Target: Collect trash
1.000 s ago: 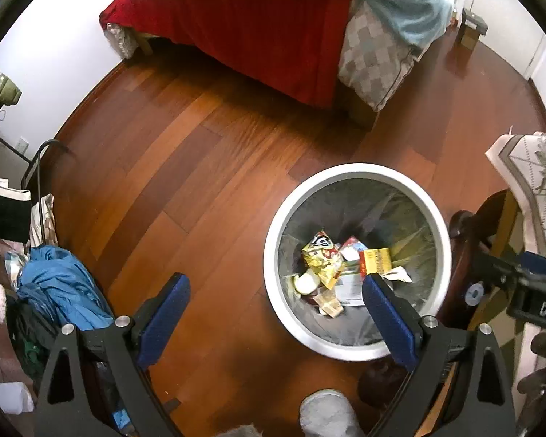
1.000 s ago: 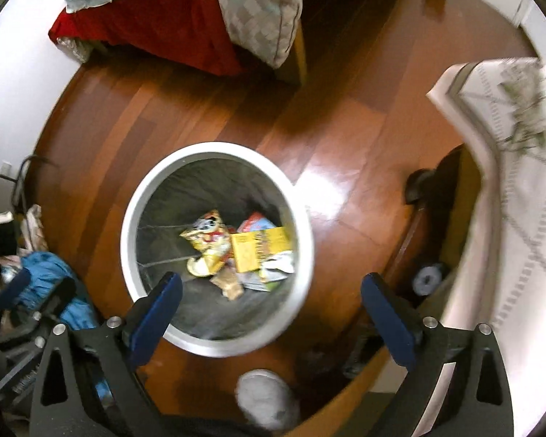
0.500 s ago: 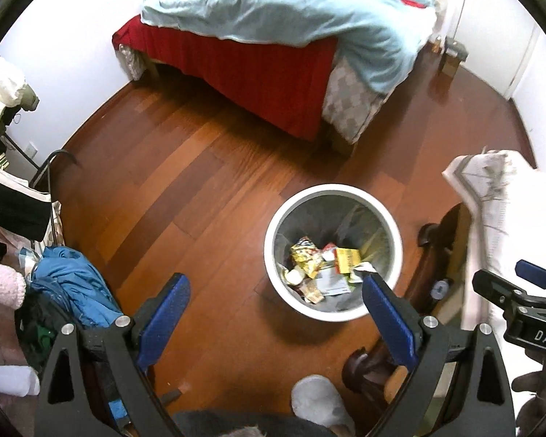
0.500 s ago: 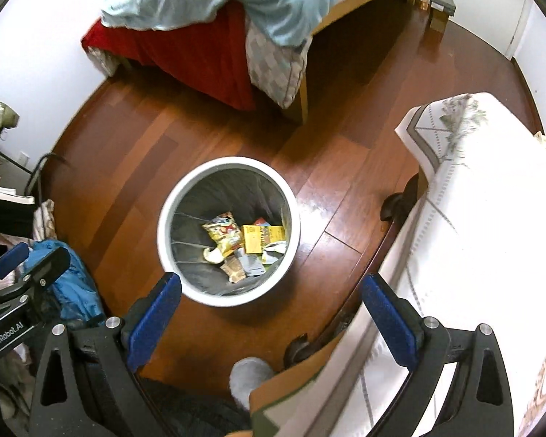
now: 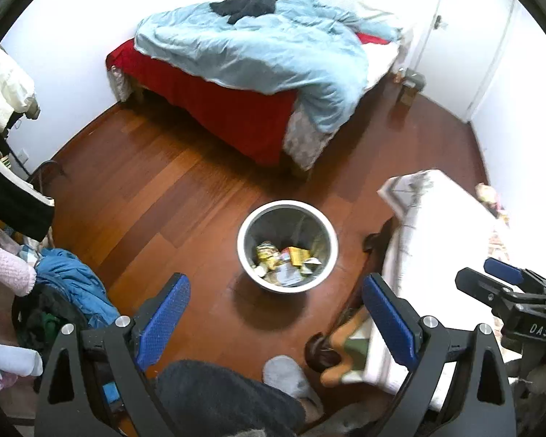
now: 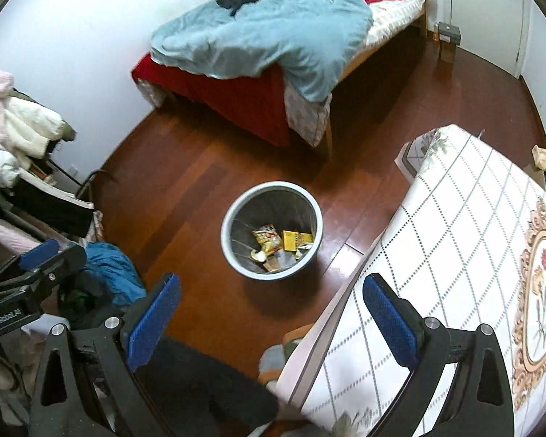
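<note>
A round grey trash bin [image 5: 244, 251] [image 6: 318, 224] stands on the wooden floor, holding yellow snack wrappers [image 5: 297, 256] [image 6: 269, 238] and paper scraps. My left gripper [image 5: 276, 324] is open and empty, high above the floor, with the bin well below and ahead of its blue pads. My right gripper [image 6: 271, 322] is also open and empty, held over the floor beside the table's edge. In the left wrist view the right gripper [image 5: 506, 284] shows at the far right.
A table with a white patterned cloth [image 6: 466, 240] [image 5: 433, 225] stands right of the bin. A bed with a blue quilt [image 5: 265, 47] [image 6: 273, 25] sits behind. Clothes pile [image 5: 69, 280] [image 6: 109, 273] at the left. A person's leg and grey slipper [image 5: 284, 375] are below.
Both grippers have risen and pulled back from just over the bin; the bin now looks smaller and farther, and the bed and table top have come into view.
</note>
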### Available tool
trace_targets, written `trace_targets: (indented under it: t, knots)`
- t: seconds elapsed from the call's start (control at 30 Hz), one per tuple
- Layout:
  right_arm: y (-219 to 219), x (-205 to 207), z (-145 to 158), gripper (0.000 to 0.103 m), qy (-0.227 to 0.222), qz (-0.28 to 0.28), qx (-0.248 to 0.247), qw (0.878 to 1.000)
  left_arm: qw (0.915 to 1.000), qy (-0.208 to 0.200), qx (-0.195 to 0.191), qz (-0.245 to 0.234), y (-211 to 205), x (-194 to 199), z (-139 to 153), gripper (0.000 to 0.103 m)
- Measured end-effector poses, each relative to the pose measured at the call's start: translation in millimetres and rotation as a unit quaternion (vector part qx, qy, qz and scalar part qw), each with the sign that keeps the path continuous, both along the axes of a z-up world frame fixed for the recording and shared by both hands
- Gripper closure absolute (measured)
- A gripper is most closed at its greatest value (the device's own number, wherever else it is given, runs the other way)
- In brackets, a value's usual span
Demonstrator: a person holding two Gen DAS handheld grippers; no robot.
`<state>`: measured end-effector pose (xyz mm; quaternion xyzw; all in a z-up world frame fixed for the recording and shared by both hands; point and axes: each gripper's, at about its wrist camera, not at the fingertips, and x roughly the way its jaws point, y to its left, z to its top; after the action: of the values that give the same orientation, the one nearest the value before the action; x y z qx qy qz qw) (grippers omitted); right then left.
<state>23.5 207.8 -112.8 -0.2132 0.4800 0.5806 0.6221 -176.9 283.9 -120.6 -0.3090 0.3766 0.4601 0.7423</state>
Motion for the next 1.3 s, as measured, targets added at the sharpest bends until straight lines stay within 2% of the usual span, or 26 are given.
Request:
trace_targets:
  t: [0.3,0.57,1.2,1.23,1.27,1.3]
  knots:
    - [-47,-14,77,0.001,0.0,0.021,0.048,0.999,0.9993,-0.032,0.015,-0.011,-29,-11,49,0.006]
    - [-65,-26,114,0.001,0.018,0.042,0.067,0.997,0.9985,-0.051,0.015,-0.01,-39,-24,68,0.006]
    - [-61,-32,119,0.0,0.022,0.055,0.06,0.996,0.9976,-0.061,0.017,-0.028,-58,-24,81,0.006]
    - [-61,-32,119,0.0,0.021,0.056,0.06,0.996,0.9975,-0.063,0.016,-0.029,-58,-23,81,0.005]
    - [-61,-32,120,0.0,0.022,0.056,0.061,0.996,0.9974,-0.063,0.015,-0.03,-58,-23,81,0.0]
    - [-62,-32,120,0.0,0.021,0.056,0.062,0.996,0.9973,-0.065,0.015,-0.032,-58,-23,83,0.0]
